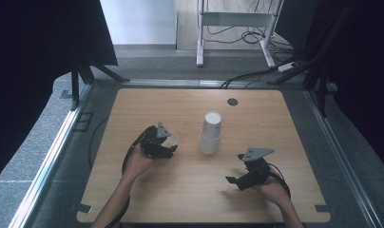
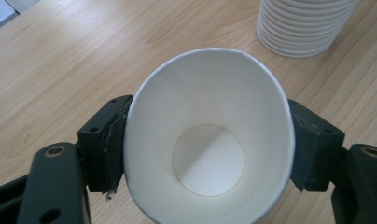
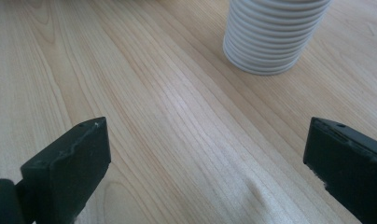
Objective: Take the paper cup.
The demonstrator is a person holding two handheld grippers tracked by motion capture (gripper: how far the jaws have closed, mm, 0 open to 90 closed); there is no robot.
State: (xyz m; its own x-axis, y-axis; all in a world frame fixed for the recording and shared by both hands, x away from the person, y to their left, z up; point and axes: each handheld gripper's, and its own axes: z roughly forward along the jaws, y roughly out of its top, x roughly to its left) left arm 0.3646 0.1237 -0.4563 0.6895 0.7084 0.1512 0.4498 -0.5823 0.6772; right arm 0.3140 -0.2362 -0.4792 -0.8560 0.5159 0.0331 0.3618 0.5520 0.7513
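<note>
Wooden table (image 1: 190,190) is bearing a stack of white paper cups (image 1: 211,133) near its centre. Left gripper (image 1: 167,144) is gripping a single white paper cup (image 2: 209,135), its rim squeezed oval, just left of the stack. Right gripper (image 1: 232,180) is hovering low with jaws spread wide, empty.

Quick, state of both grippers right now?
Left gripper: closed on a single white paper cup, squeezing it oval.
Right gripper: open, nothing between its jaws, over bare table near the cup stack.
</note>
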